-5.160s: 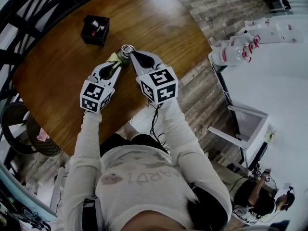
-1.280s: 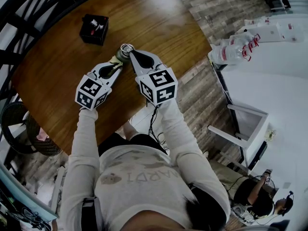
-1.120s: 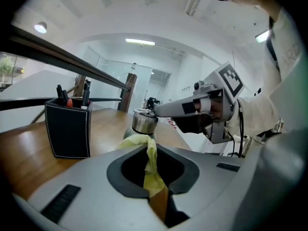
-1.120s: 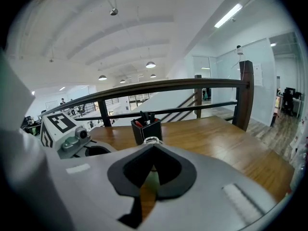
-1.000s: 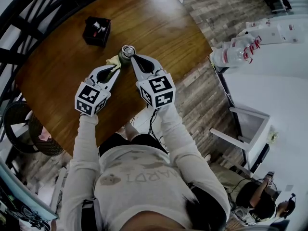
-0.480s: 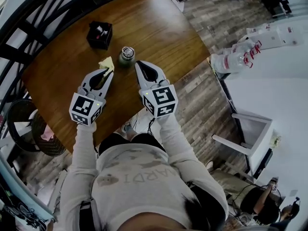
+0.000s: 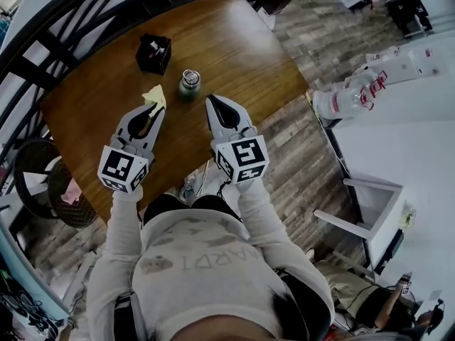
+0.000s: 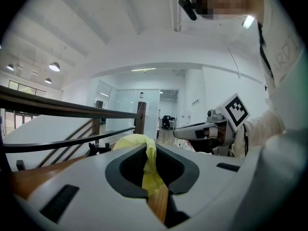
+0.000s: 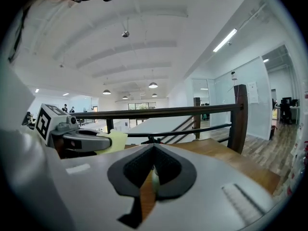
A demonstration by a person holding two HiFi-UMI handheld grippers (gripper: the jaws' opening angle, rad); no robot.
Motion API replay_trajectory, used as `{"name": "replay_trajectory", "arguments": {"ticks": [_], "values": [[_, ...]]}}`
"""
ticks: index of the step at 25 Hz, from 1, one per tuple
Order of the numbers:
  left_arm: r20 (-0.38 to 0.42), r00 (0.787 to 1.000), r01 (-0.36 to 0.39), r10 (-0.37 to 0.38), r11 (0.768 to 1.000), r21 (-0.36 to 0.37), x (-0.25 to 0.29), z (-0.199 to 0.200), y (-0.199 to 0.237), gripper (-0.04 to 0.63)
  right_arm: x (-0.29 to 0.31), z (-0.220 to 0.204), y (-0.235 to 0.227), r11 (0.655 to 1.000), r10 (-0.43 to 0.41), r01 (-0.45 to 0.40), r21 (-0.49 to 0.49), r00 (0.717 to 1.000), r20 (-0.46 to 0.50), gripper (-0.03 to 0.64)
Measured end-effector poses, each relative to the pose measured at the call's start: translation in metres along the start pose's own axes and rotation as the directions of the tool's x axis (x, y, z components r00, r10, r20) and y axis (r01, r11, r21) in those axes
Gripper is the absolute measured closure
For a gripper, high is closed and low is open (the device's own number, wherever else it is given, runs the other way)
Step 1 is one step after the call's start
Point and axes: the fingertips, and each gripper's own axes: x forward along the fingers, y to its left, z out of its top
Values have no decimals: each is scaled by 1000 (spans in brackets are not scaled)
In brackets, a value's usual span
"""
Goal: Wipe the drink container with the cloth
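1. We see the drink container [image 7: 189, 82] standing upright on the wooden table [image 7: 242, 34]. Its long axis is vertical and its cap faces up toward the head camera. Nothing touches it.
2. The left gripper [image 7: 152, 108] has its jaws clamped on the yellow cloth [image 7: 154, 94]. The left gripper view shows the cloth pinched between the tips, with a loose fold bunched beyond them.
3. The right gripper [image 7: 212, 101] has its jaws together with nothing held between them.
4. The container sits farther out on the table than both sets of tips, in the gap between them. It lies far and to the right of the left gripper's tips, and far and to the left of the right gripper's tips.
5. The cloth's free edge and the right gripper's tips look about equally near the container. We would not call either one clearly closer.
6. We judge that the coming wipe depends on carrying the cloth right and farther out until it meets the container's side. The right gripper would have to part its jaws to steady the upright body.
7. A black box [image 7: 154, 52] stands farther off to the left, well apart from the container.
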Motion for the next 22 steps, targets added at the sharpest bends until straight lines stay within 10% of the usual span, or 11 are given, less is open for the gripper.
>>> {"name": "replay_trajectory", "arguments": {"ticks": [22], "values": [[147, 984, -104, 98, 994, 33, -47, 62, -25, 566, -63, 50, 8, 999, -11, 16, -34, 989, 150, 606]]}}
